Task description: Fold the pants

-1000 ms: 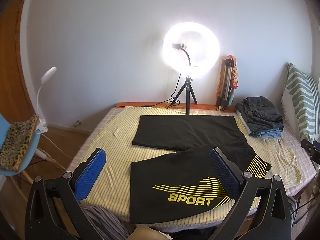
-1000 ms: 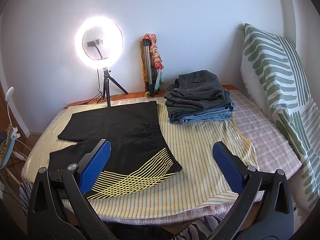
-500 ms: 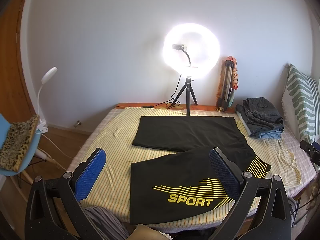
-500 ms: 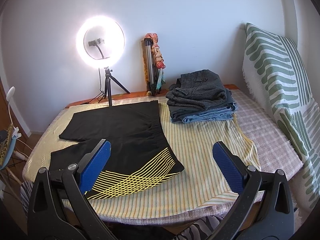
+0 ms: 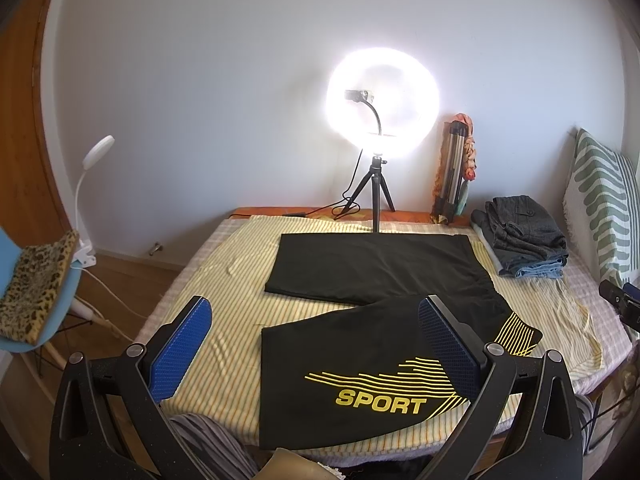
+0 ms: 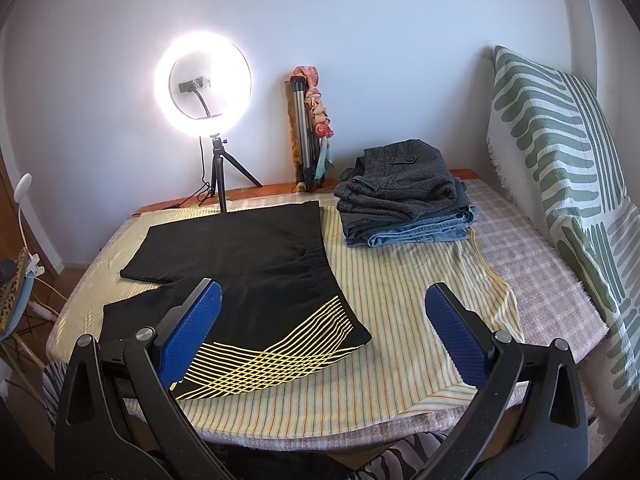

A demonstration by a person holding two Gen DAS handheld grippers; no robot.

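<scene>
A pair of black sport shorts with yellow line print and the word SPORT [image 5: 384, 320] lies spread flat on the yellow striped cloth [image 5: 224, 264] covering the table, its two legs splayed apart toward the left and its waistband toward the right. The left gripper [image 5: 316, 344] hovers above the near leg with its blue-padded fingers wide apart and holding nothing; the right gripper [image 6: 324, 332] hangs over the waistband corner, equally spread and empty. No fold looks begun. The main risk appears to be a pinch that catches the thin striped cloth along with the shorts, dragging the cover and wrinkling everything. A grip on only the top layer could also let the fabric slide, leaving a crooked fold. The stack of folded grey and denim trousers [image 6: 404, 204] sits nearby, well clear.
</scene>
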